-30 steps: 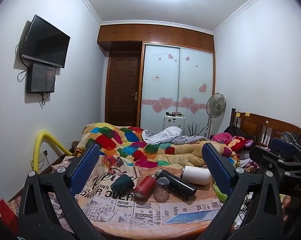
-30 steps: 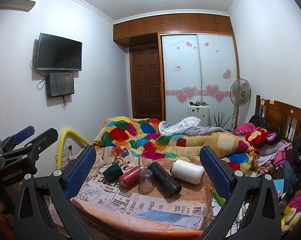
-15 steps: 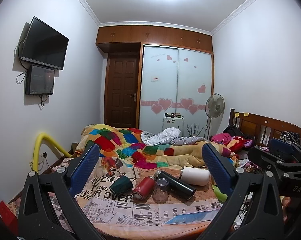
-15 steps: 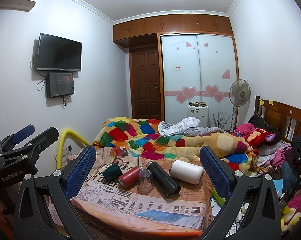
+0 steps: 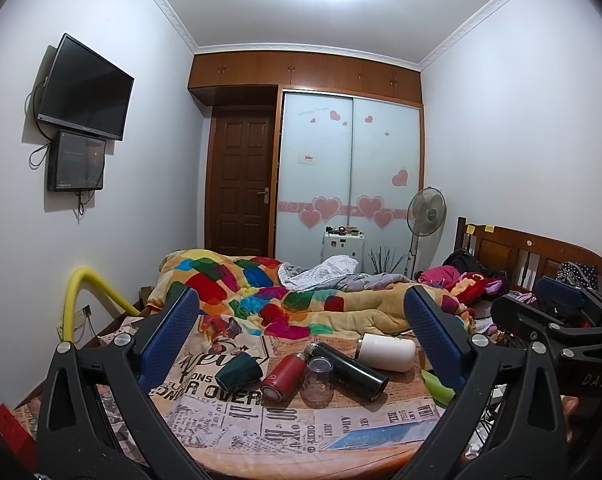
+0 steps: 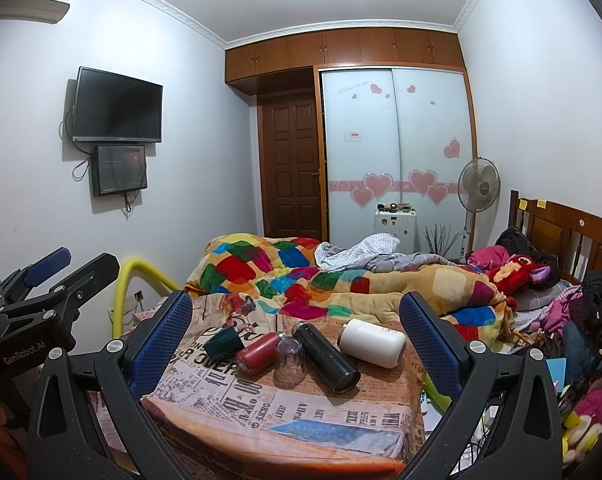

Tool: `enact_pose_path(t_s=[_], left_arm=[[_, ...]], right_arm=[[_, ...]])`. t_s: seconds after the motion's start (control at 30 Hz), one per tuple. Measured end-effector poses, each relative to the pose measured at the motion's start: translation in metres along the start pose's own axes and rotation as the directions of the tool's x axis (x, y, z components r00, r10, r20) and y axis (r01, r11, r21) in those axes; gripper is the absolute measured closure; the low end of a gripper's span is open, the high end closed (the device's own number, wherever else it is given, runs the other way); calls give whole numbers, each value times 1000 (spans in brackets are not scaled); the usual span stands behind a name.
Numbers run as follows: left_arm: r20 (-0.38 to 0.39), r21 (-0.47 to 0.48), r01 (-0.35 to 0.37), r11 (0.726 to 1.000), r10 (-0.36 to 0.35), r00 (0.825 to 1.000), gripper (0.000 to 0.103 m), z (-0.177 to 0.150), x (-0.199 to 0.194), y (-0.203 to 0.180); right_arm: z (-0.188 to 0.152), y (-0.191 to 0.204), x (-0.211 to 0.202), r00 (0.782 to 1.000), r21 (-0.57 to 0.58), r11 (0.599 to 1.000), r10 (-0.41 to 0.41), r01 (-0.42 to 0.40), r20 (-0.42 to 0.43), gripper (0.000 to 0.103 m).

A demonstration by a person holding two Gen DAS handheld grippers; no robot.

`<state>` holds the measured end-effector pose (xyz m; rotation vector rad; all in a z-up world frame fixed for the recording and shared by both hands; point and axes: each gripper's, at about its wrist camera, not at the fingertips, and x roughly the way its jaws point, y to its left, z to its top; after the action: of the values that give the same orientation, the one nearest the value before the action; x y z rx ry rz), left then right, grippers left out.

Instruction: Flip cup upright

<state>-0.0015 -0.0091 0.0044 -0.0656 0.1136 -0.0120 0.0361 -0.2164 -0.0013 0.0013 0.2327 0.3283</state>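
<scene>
Nothing is done yet: the clear cup (image 5: 317, 378) stands mouth-down on the bench (image 5: 341, 428) among lying flasks, while both tongs, left (image 5: 301, 342) and right (image 6: 295, 340), hover wide open and empty.

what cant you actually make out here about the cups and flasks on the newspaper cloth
- Clear glass cup: mouth down or up is unclear in both views; transparent and small.
- Dark green cup: its handle, if any, is hidden behind its body, left wrist view.
- White flask: its far end is hidden by its own body.
- Black flask: whether it touches the glass cup.
</scene>
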Motion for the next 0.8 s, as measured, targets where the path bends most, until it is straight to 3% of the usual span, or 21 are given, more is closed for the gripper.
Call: enact_pose_path(t_s=[0.8], left_arm=[[2,0,0,1000,0,1000,0,-1,1,0]], right_arm=[[-2,1,1,1000,2,1000,2,-2,-2,0]])
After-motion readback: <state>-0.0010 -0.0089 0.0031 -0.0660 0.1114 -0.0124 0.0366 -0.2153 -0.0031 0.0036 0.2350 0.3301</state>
